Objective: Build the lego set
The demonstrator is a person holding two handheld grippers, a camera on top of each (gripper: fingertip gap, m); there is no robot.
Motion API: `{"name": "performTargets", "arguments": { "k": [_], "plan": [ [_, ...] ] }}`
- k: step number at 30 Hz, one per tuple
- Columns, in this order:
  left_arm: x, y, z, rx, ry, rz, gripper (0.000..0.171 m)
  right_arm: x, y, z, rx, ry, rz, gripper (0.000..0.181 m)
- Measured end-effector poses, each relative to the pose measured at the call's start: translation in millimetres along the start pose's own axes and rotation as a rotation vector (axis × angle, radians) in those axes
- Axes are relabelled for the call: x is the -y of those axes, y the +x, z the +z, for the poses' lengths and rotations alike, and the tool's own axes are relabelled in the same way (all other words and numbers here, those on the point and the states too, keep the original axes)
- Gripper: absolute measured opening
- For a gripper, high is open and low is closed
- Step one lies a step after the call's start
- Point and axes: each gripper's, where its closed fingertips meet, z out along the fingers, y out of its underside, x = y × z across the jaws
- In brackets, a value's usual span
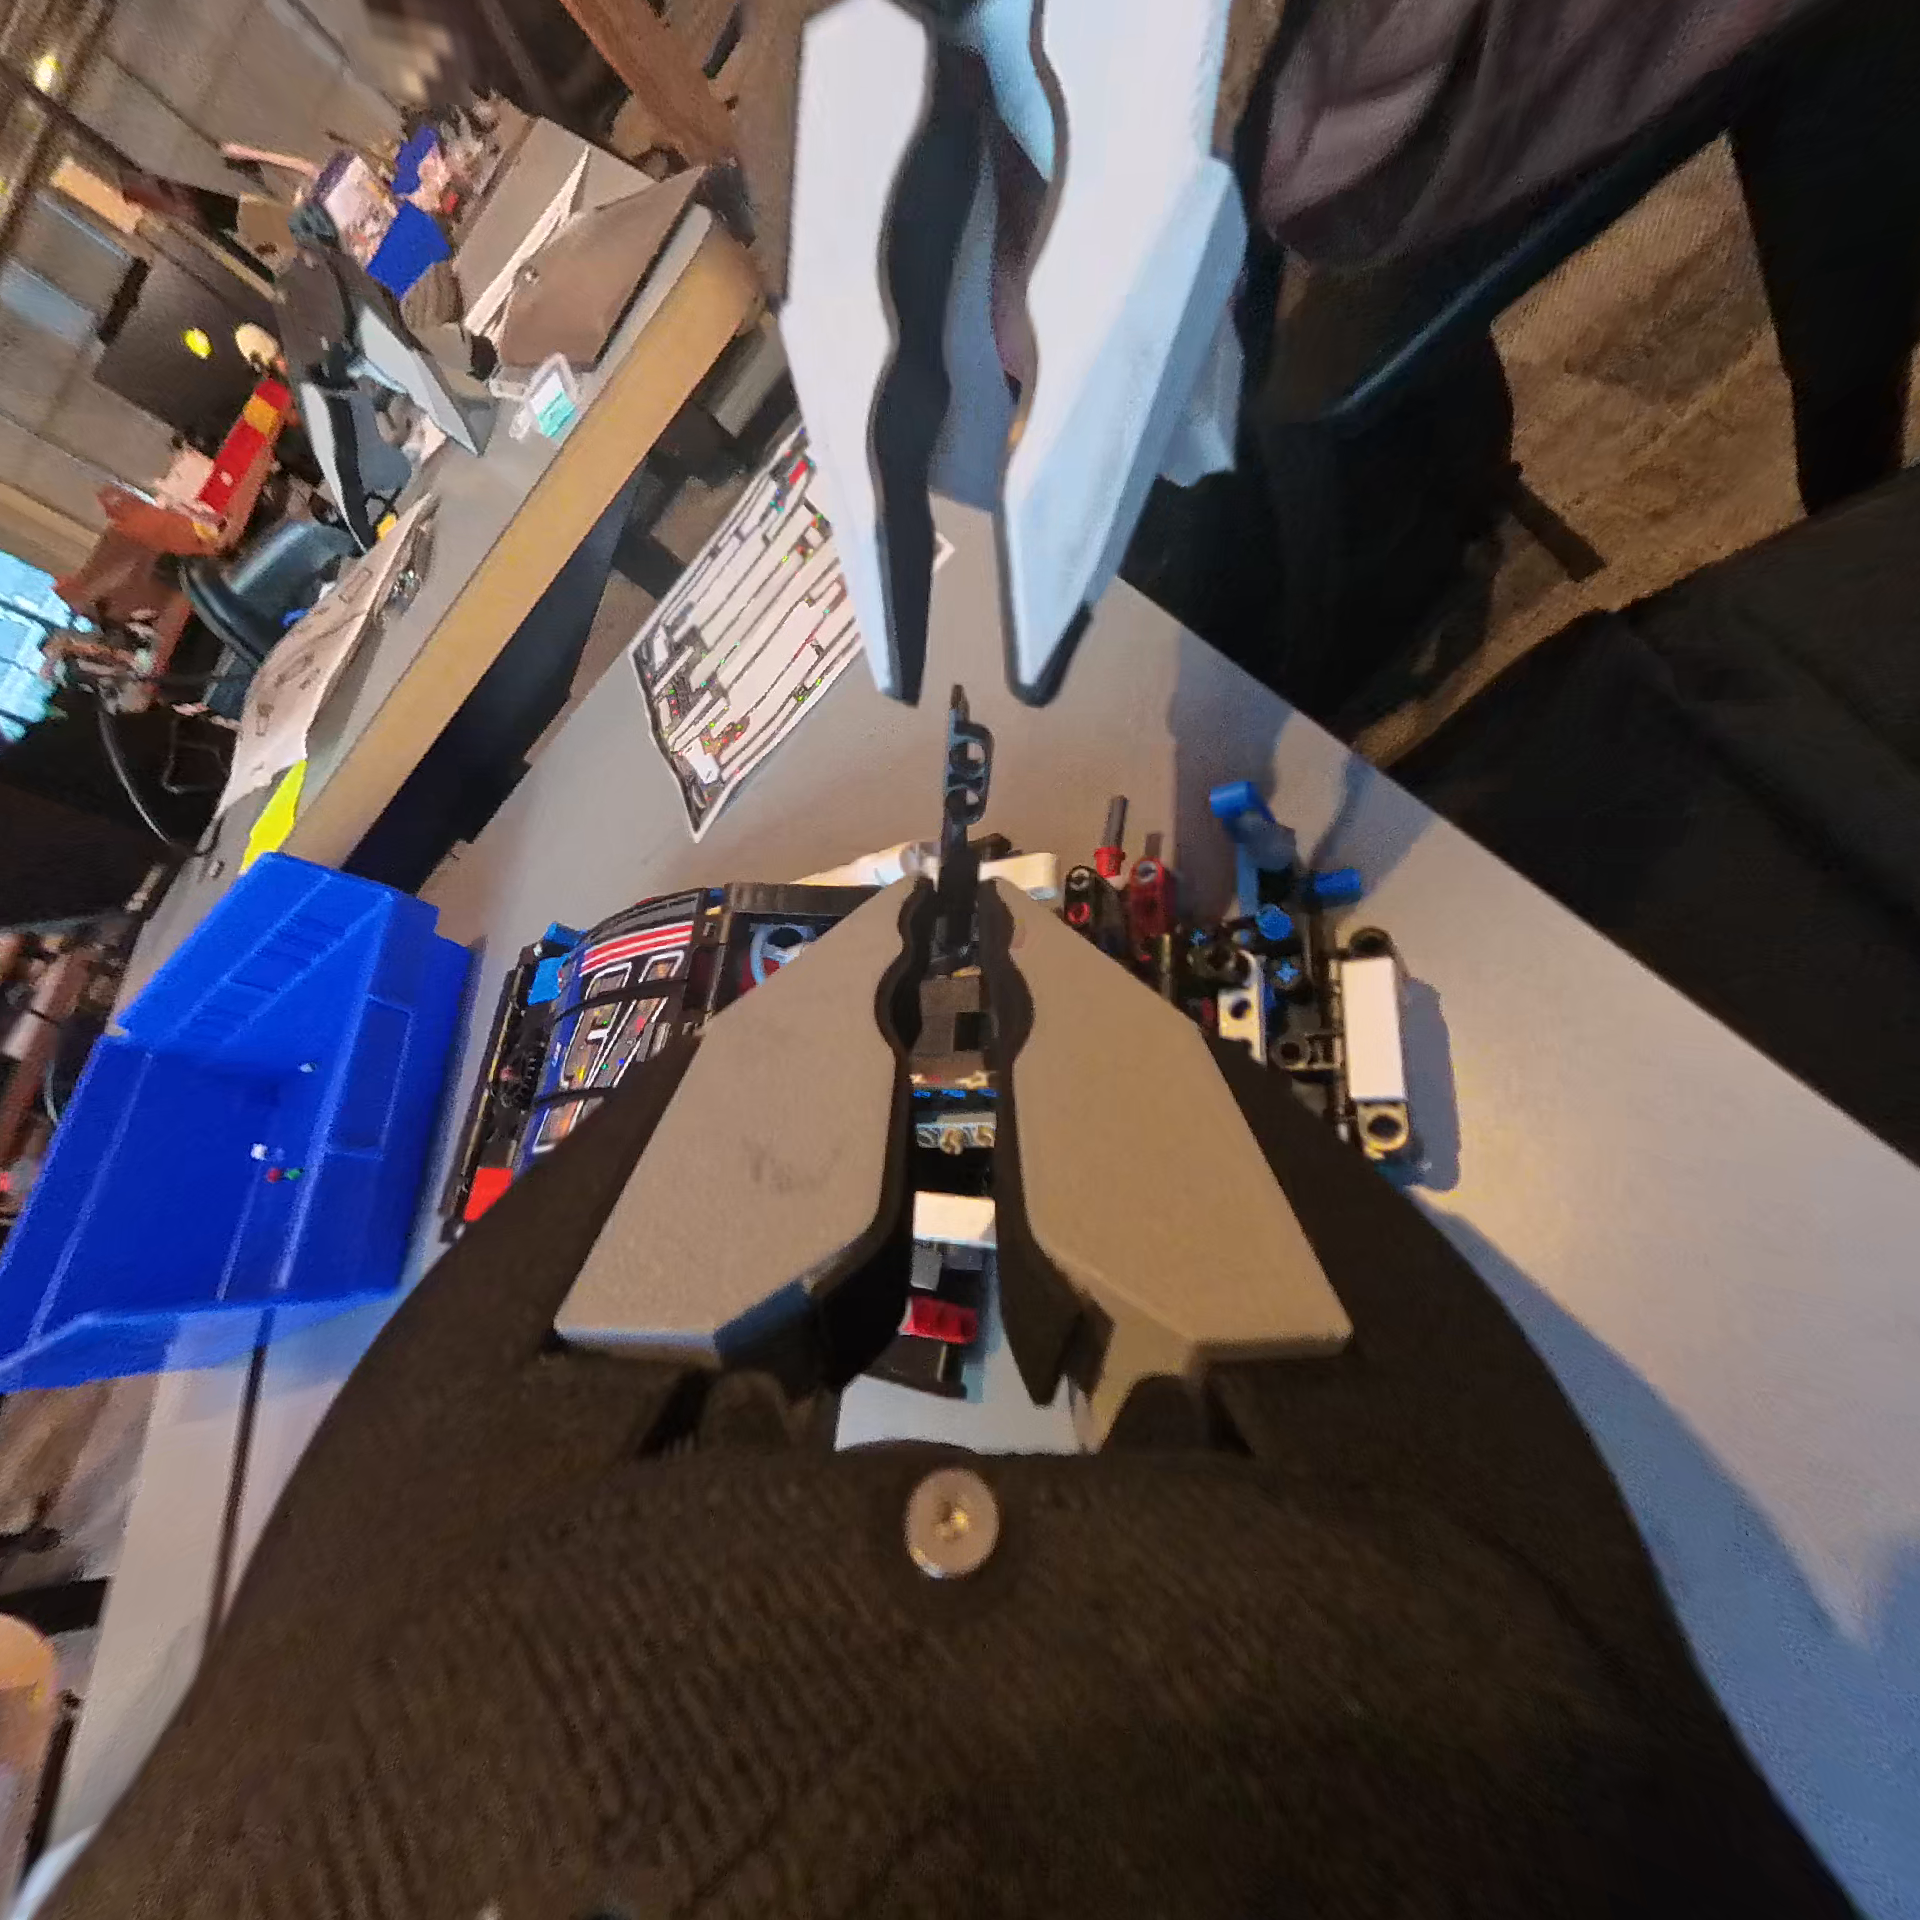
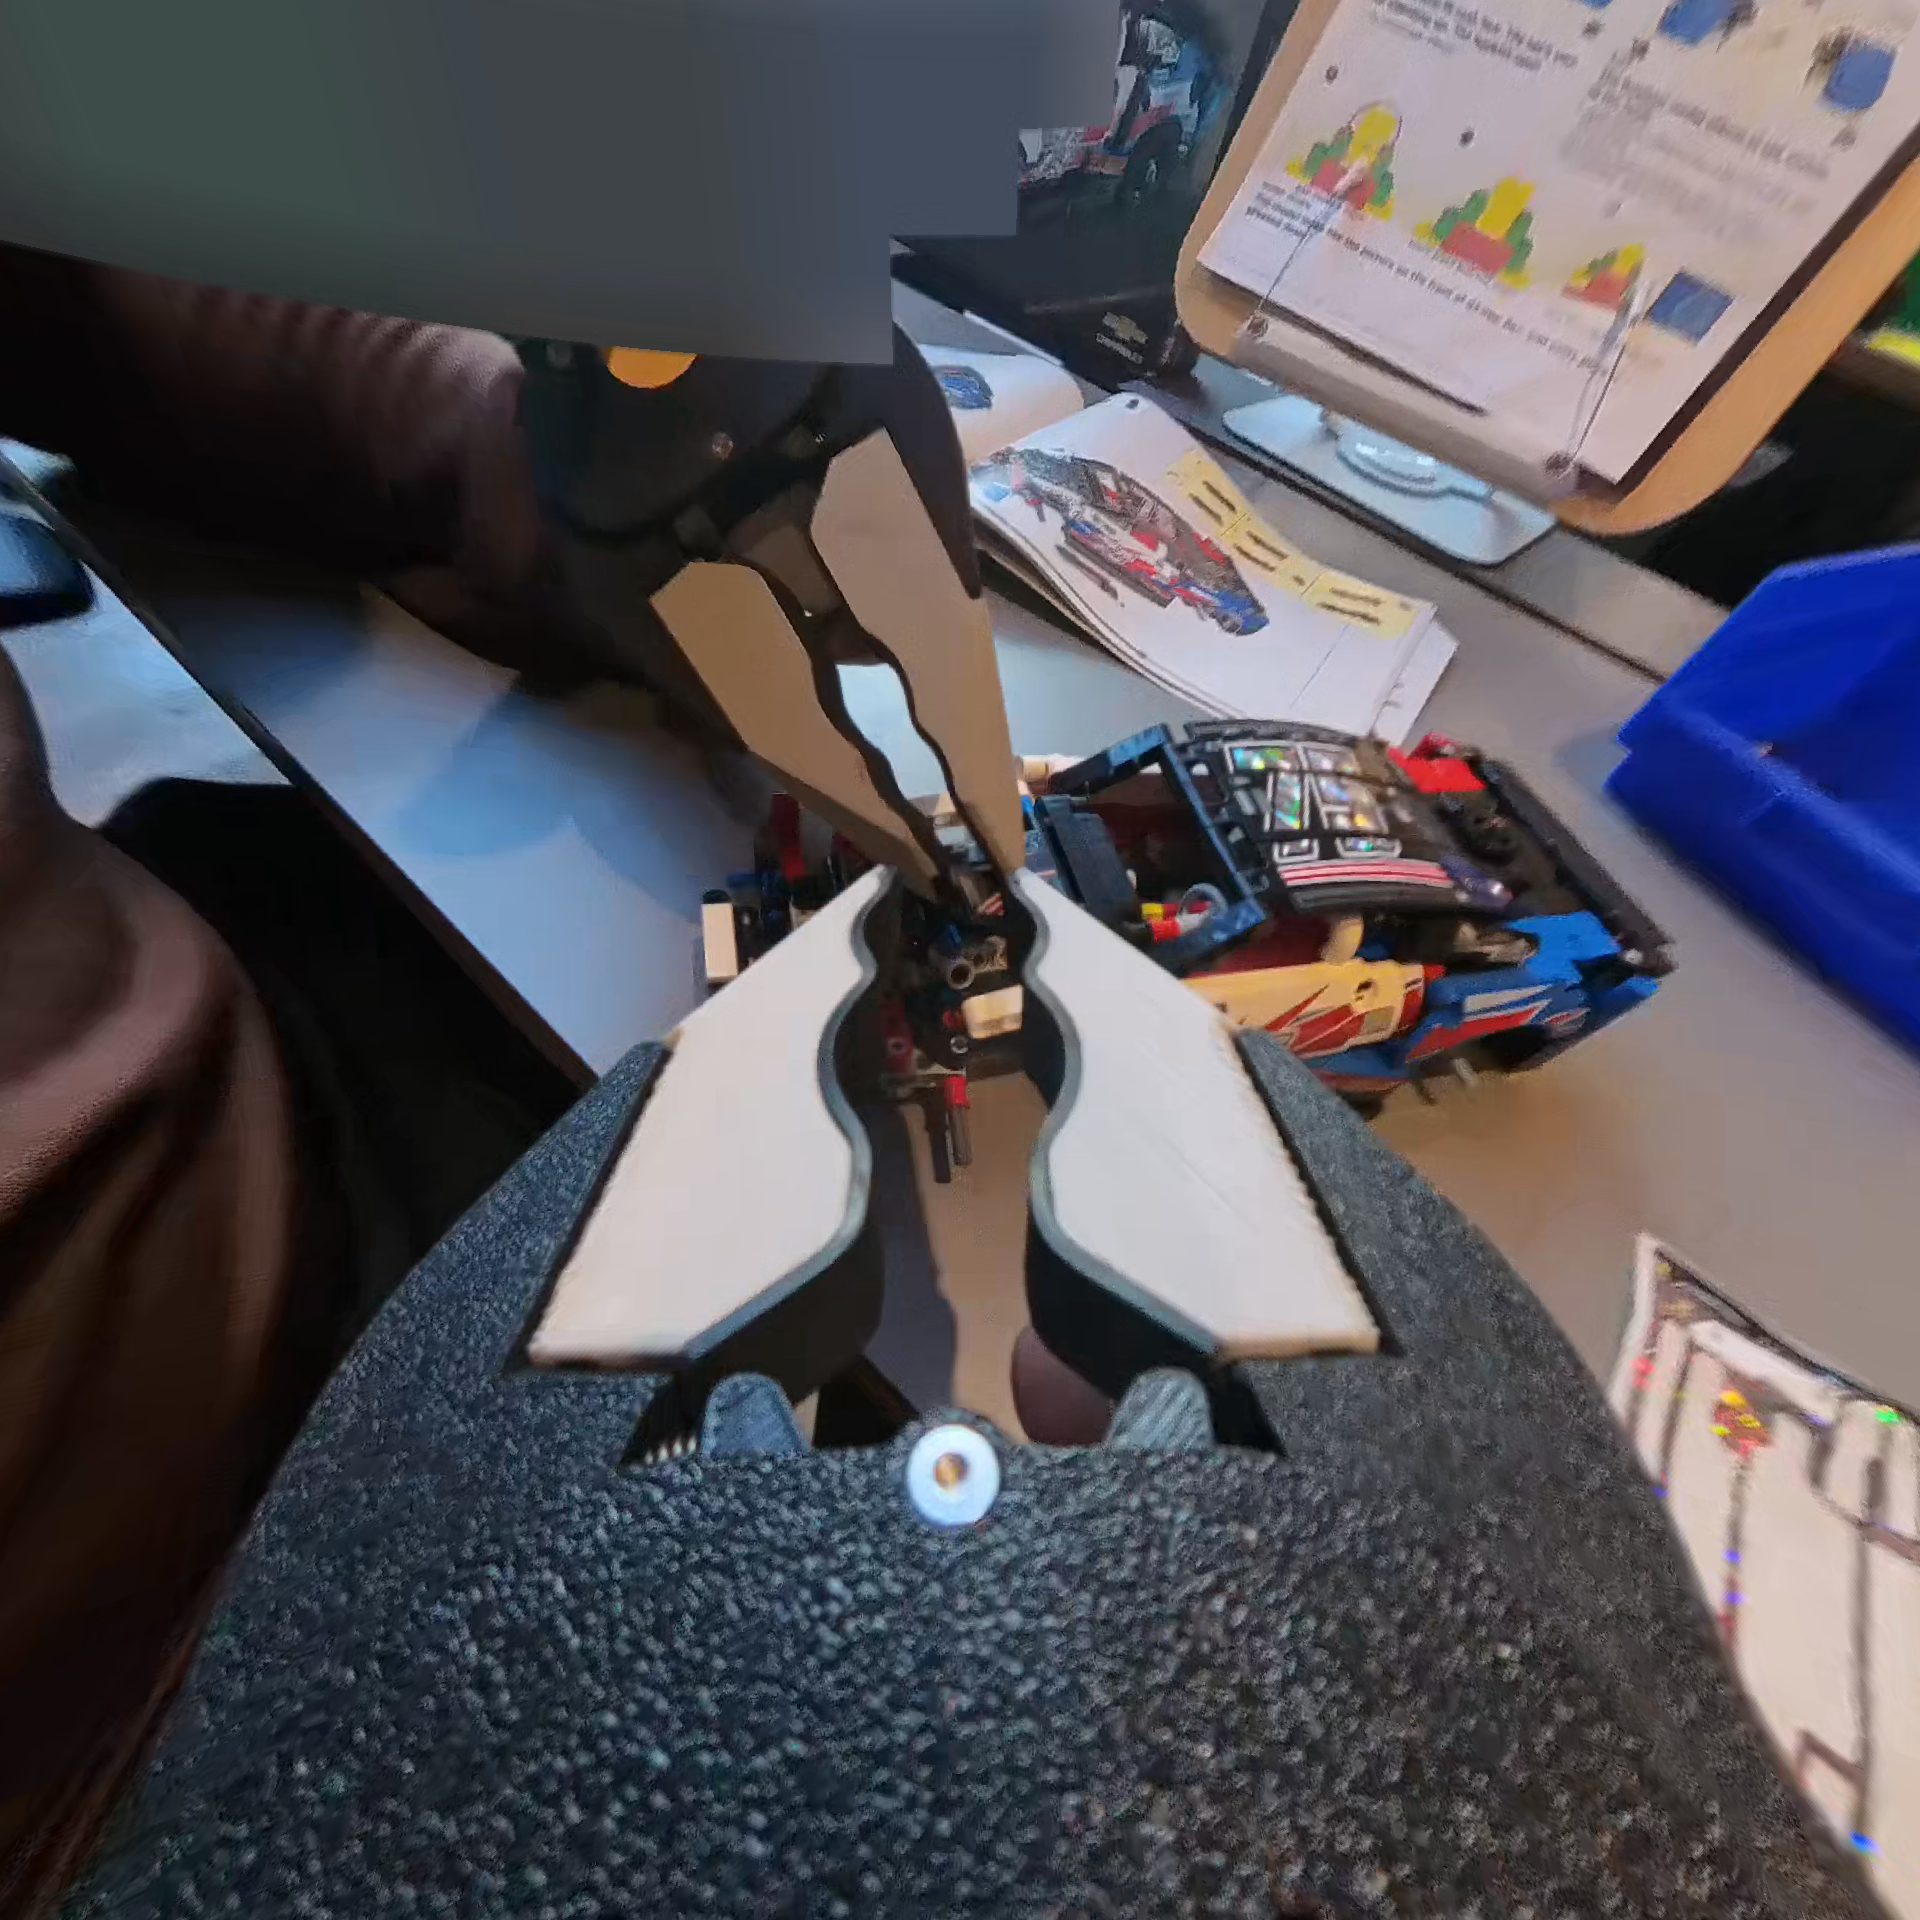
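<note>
Your left gripper body hides the middle of the lego car in the left wrist view; only its left side shows. The black beam in its tips: lower end buried between the fingers, can't see its length. Right gripper is cut off at the top edge there. Blue bin runs off the right edge in the right wrist view. Sticker sheet is clipped at the right edge too, and blurred. Loose parts pile shows only through the finger gap; individual pieces too small to tell apart.
</note>
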Motion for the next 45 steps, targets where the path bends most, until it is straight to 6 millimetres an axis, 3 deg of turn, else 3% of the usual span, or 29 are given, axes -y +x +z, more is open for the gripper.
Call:
{"name": "performTargets", "arguments": {
  "k": [5, 8, 18, 23, 26, 36, 38, 40, 45],
  "plan": [
    [3.8, 9.1, 1.6, -0.017, 0.024, 0.04, 0.005, -4.2, -11.4, 4.3, -0.038, -0.101, -0.184, 0.019],
    [7.9, 10.6, -1.5, -0.025, 0.055, 0.048, 0.005, -3.3, -17.1, 2.0, -0.044, -0.136, -0.271, 0.009],
    [18.5, 6.4, -12.1, 0.008, 0.125, 0.065, 0.005, 13.9, -20.8, 1.4, -0.063, -0.173, -0.305, 0.005],
    [23.9, 3.2, -18.9, 0.01, 0.165, 0.064, 0.005, 17.2, -23.4, 0.0, -0.08, -0.189, -0.267, 0.029],
    [24.6, 2.9, -20.4, 0.005, 0.176, 0.068, 0.005, 18.0, -24.0, -3.8, -0.103, -0.204, -0.283, 0.034],
    [23.9, 10.0, -16.8, -0.015, 0.185, 0.11, 0.005, 12.5, -23.2, -6.5, -0.15, -0.251, -0.423, 0.011],
    [21.2, 9.5, -16.2, 0.002, 0.168, 0.152, 0.005, 12.7, -27.2, -6.4, -0.115, -0.235, -0.377, 0.007],
    [18.7, 7.1, -16.5, 0.045, 0.133, 0.232, 0.005, 13.5, -28.7, -8.0, -0.055, -0.21, -0.214, 0.006],
    [18.5, 3.6, -15.3, 0.221, 0.023, 0.555, 0.005, 1.4, -15.8, -7.0, 0.025, -0.235, 0.235, 0.025]
  ]
}}
